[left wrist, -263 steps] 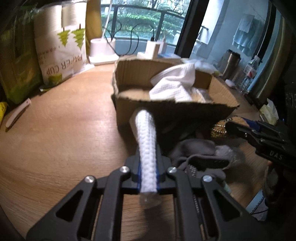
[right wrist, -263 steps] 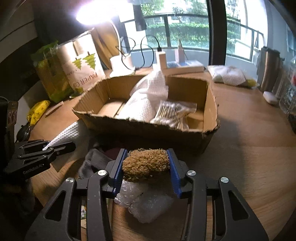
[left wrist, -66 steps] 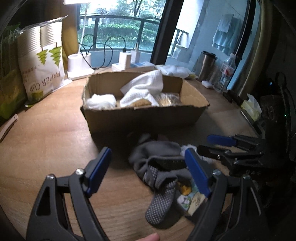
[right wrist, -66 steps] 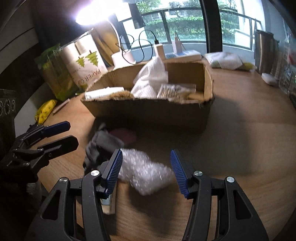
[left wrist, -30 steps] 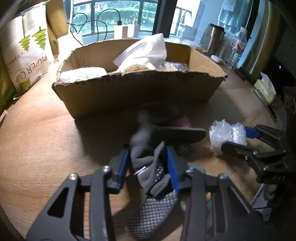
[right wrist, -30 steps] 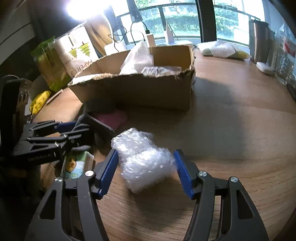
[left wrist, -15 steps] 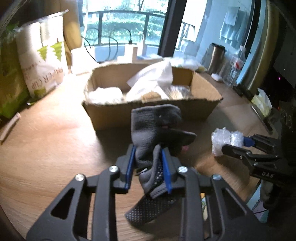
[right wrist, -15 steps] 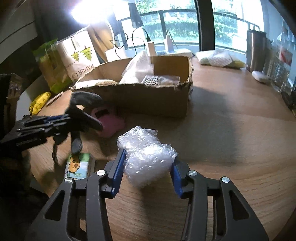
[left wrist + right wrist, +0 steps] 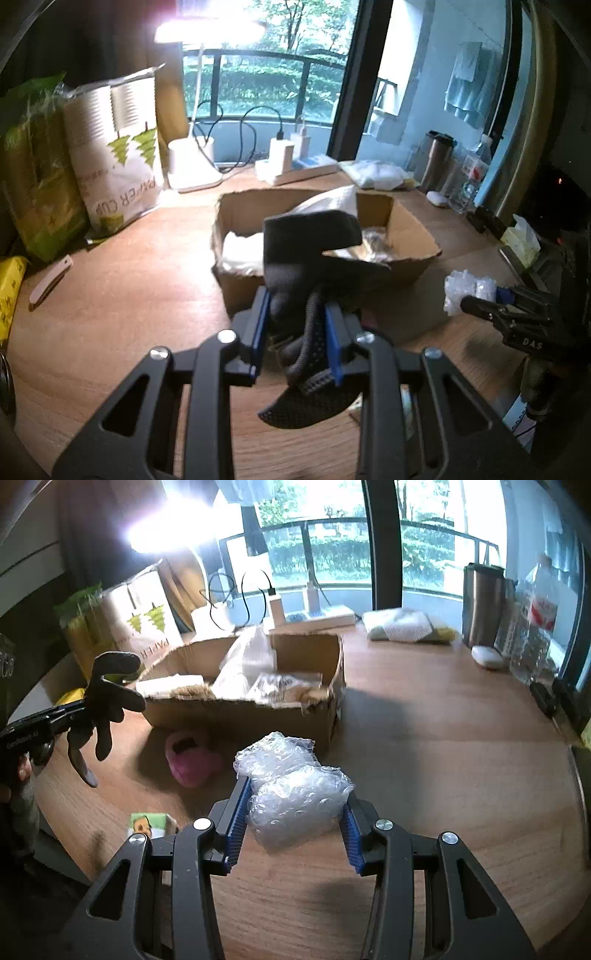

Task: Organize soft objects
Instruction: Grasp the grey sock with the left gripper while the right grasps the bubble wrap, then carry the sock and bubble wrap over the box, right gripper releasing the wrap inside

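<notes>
Left gripper point(image 9: 295, 332): low in the middle of the left view, squeezed tight on a grey glove point(image 9: 310, 258). The glove is bunched between the blue pads so it cannot slip out.

Glove: lifted off the table point(image 9: 110, 295) – its fingers droop below the pads and its cuff sticks up in front of the box point(image 9: 417, 251). In the right view it hangs at the far left point(image 9: 107, 705).

Right gripper point(image 9: 291, 819): low in the middle of the right view, closed partway on a wad of bubble wrap point(image 9: 295, 790). The wad is puffy, so the pads stay wide apart and only hug it.

Bubble wrap: up off the wood, just in front of the box's near corner.

Box: middle of both views, open on top. It already has white cloths and a crinkly bag inside, so it looks like the home for soft things.

Pink fluffy thing point(image 9: 192, 757): on the table right by the box wall, not picked up yet.

Small card pack point(image 9: 149, 823): on the table, lower left of the right view.

Likely next: both loads go over the box rim and get let go.
</notes>
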A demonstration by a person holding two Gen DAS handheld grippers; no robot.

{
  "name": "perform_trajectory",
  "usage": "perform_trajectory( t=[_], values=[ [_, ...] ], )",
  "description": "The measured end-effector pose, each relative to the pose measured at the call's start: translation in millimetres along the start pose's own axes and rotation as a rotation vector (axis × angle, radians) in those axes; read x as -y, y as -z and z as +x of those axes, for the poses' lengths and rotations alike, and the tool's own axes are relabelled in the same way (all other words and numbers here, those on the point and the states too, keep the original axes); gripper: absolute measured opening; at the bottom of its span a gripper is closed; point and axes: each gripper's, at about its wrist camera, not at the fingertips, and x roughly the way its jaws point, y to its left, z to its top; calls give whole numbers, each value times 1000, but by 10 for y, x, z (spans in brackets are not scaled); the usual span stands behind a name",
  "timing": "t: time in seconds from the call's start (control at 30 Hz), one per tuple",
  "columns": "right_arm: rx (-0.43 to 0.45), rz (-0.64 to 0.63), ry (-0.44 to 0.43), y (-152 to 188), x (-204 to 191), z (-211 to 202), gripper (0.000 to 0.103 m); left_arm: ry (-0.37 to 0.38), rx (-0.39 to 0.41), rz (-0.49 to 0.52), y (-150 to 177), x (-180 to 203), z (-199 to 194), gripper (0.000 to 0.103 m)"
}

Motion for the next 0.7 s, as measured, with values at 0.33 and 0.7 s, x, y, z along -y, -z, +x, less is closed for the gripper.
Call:
perform_trajectory(
  t=[0.33, 0.7],
  values=[
    [57, -11, -24, -286, 6, -90, 47, 31, 35, 8, -220, 101, -43, 29],
    [65, -4, -26, -578, 82, 72, 48, 60, 61, 14, -462, 97, 37, 29]
  ],
)
